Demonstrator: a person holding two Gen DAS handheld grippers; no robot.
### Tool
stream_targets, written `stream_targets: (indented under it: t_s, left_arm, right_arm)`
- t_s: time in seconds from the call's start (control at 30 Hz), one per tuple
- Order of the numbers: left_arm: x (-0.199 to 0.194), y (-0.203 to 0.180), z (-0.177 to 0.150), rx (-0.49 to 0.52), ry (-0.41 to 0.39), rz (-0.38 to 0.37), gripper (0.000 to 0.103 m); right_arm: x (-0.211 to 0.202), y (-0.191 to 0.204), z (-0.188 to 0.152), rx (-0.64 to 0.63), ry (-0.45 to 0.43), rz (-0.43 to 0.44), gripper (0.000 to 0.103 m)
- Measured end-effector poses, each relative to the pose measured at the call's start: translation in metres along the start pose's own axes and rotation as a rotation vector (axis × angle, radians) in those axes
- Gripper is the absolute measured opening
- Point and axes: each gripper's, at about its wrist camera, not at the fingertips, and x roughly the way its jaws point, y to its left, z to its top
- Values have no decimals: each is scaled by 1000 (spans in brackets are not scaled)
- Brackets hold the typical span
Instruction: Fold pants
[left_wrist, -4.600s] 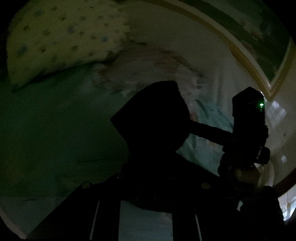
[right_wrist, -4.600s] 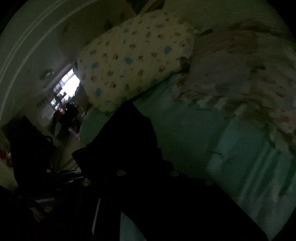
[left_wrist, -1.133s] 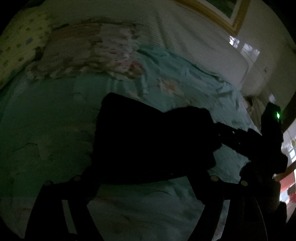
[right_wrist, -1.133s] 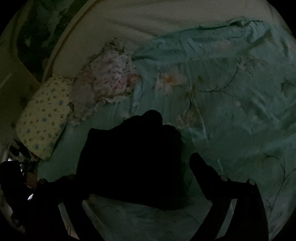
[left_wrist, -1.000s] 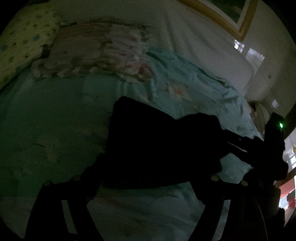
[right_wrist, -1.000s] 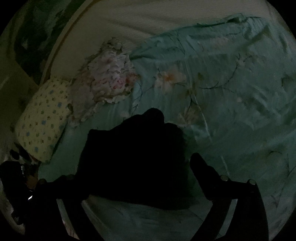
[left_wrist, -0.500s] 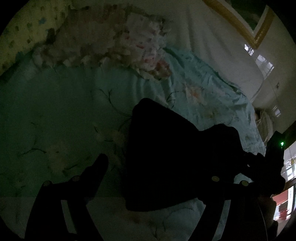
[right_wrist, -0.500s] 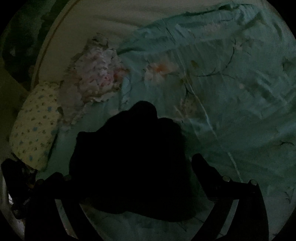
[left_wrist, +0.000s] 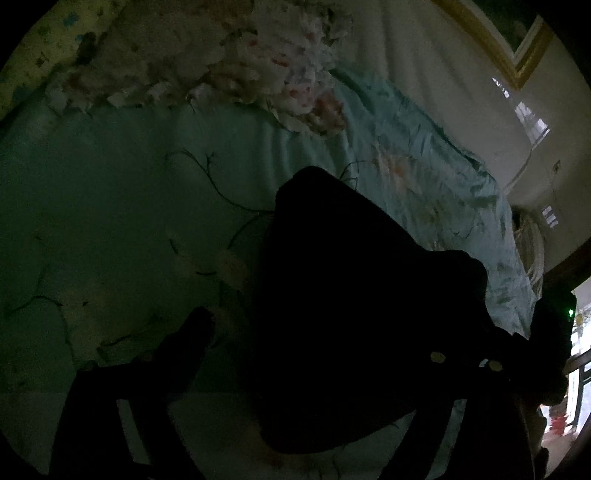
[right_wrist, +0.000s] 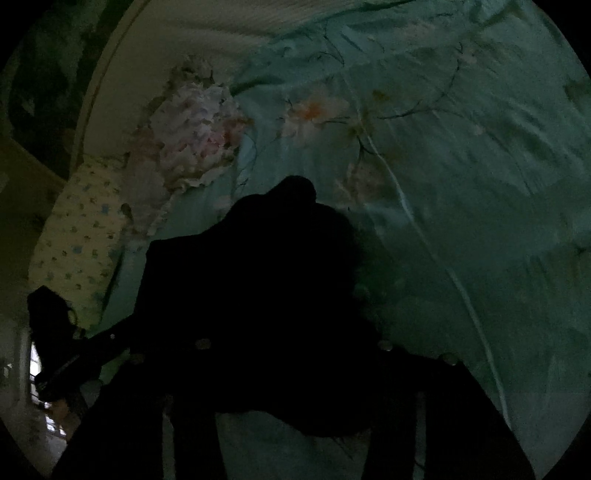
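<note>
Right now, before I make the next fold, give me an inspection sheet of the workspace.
Surface: teal floral bedspread, wrinkled, dimly lit.
Job's things: black pants bunched in a dark heap on the bedspread; folds too dark to read.
Clutter: white floral ruffled cloth and dotted pillow beyond the pants.
Grippers: left gripper open, one finger on the bedspread beside the pants; right gripper merges with the pants, state unreadable.
Cables: nothing seen.
Surroundings: gold picture frame on the wall, bright window.
</note>
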Motion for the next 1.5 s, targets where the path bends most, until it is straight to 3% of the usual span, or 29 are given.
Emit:
stream_targets:
  t_s: [0.17,0.4,0.5,0.57,0.77,1.07,1.5]
  left_arm:
    - [9,2,0,-11,10,-6,96]
    - [19,1,2,6,10,-2,93]
    - [25,2,3,1,23,-37,79]
    - [29,2,5,-2,36,-76,56]
    - [23,-15,2,47,8,-30,47]
    - [3,-17,-4,46,-13,-18,36]
    - [-53,-3,-21,36,-89,50,33]
  right_arm:
    - [-3,-6,-4,20,-4,36,41]
    - [-4,-5,-4,17,-5,41,40]
    - [-3,-6,-4,20,-8,46,40]
    - [-3,-6,-5,20,-10,48,40]
    - [-3,-6,-4,14,-13,50,40]
    - [-8,4,-5,-5,-30,50,40]
    - [-16,43,-7,-67,-28,85,39]
